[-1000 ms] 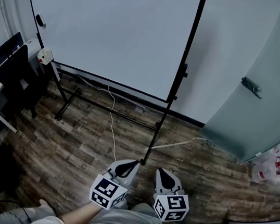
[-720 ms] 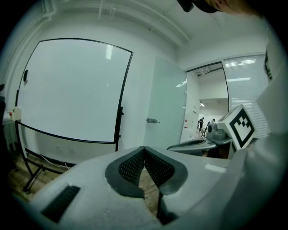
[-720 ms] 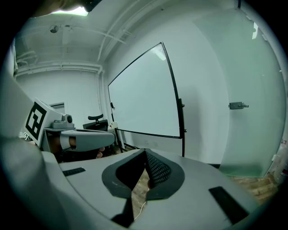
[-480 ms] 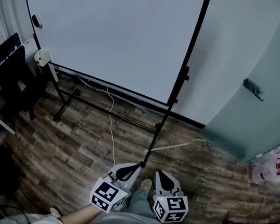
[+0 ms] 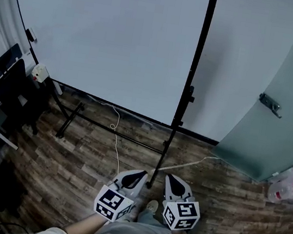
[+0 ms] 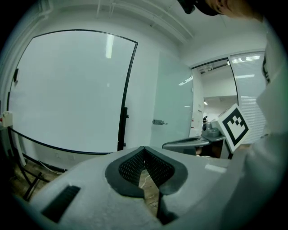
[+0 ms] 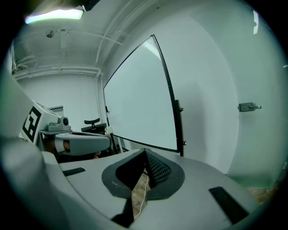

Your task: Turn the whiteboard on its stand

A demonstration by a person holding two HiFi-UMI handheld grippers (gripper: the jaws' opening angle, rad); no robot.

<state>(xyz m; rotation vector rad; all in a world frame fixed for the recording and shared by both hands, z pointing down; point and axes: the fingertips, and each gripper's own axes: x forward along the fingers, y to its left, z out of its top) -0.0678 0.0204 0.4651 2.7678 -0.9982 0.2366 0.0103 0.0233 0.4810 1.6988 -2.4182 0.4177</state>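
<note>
Ahead of both grippers, well apart, the whiteboard (image 5: 116, 32) stands upright on its black stand (image 5: 174, 124). It is blank, black-framed and faces them; its longer side is unclear. The left gripper (image 5: 138, 174) and right gripper (image 5: 172, 179) are pressed together, empty.

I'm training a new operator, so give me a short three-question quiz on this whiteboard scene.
1. True or false: the left gripper grips the whiteboard.
2. What lies on the floor below the whiteboard? A) white cable B) bucket C) ladder
3. Fill in: in the head view, the door handle is on the whiteboard's ____ side.
Key: 1 false: its jaws are shut on nothing, short of the board. 2 A. 3 right.
</note>
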